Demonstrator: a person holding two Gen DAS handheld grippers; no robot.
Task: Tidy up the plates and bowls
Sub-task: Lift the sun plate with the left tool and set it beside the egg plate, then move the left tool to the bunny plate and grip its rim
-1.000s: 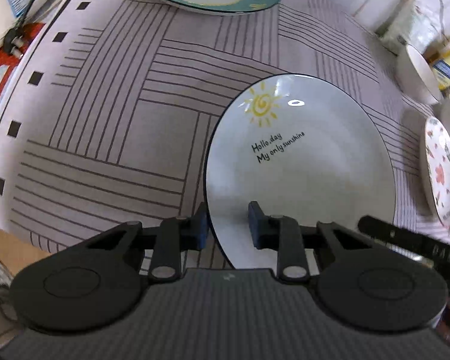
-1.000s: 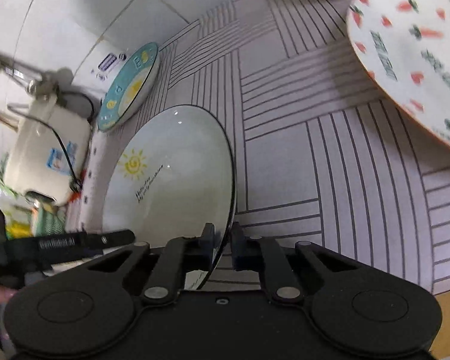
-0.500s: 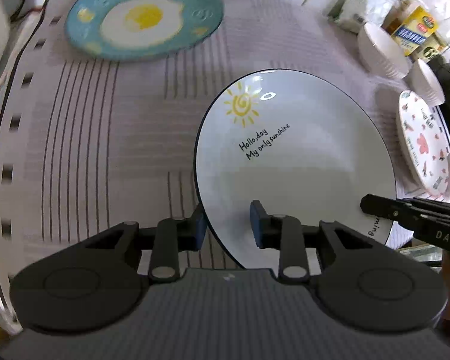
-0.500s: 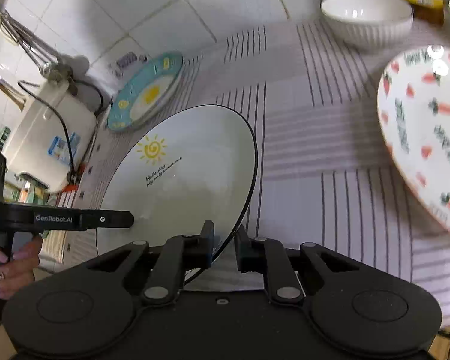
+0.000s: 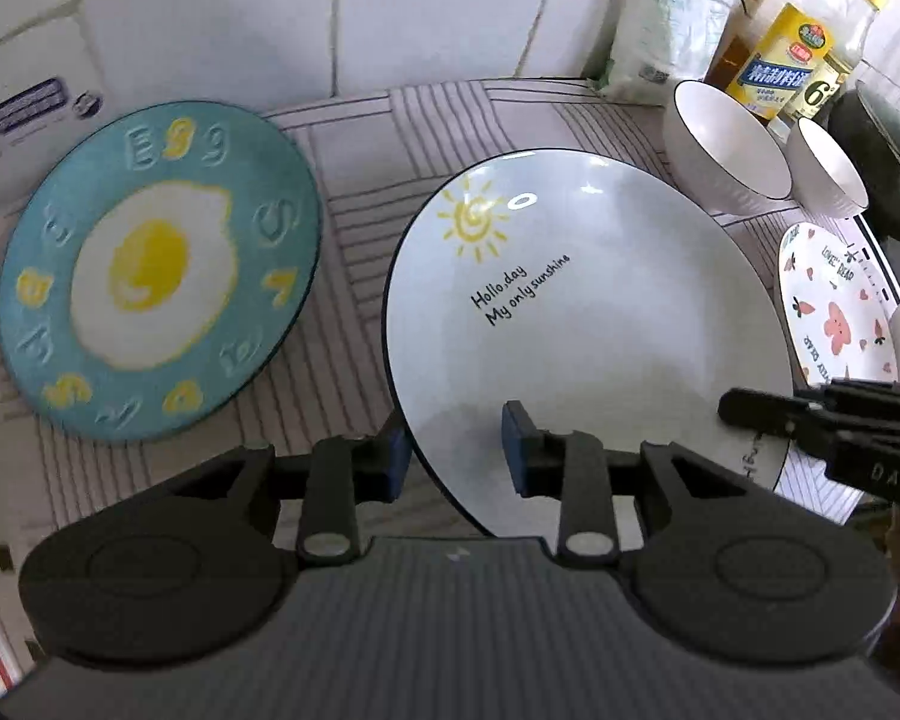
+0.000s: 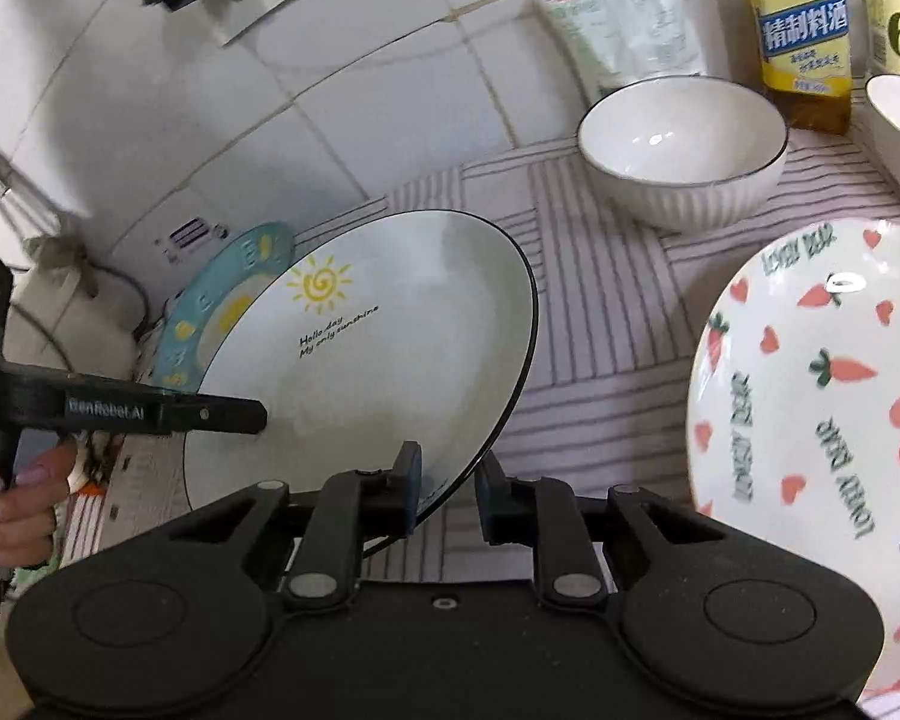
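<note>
On the striped tablecloth (image 5: 354,138), from left to right: a blue egg plate (image 5: 156,267) lies flat by the tiled wall; the white sun plate (image 5: 588,324) is tilted above the cloth, its left edge over the egg plate in the right wrist view; two white bowls (image 5: 726,150) stand upright before the sauce bottles (image 5: 780,60); a carrot plate (image 6: 822,438) lies at far right.

The left gripper (image 5: 456,450) straddles the sun plate's near left rim; its jaws have just been opening, one pad at the rim's outer side, the other clear above the plate's face.

The right gripper (image 6: 447,486) straddles the near right rim, its jaws likewise just opening. Whether its pads press the rim cannot be told.

A hand (image 6: 12,498) grips the left gripper's handle.
</note>
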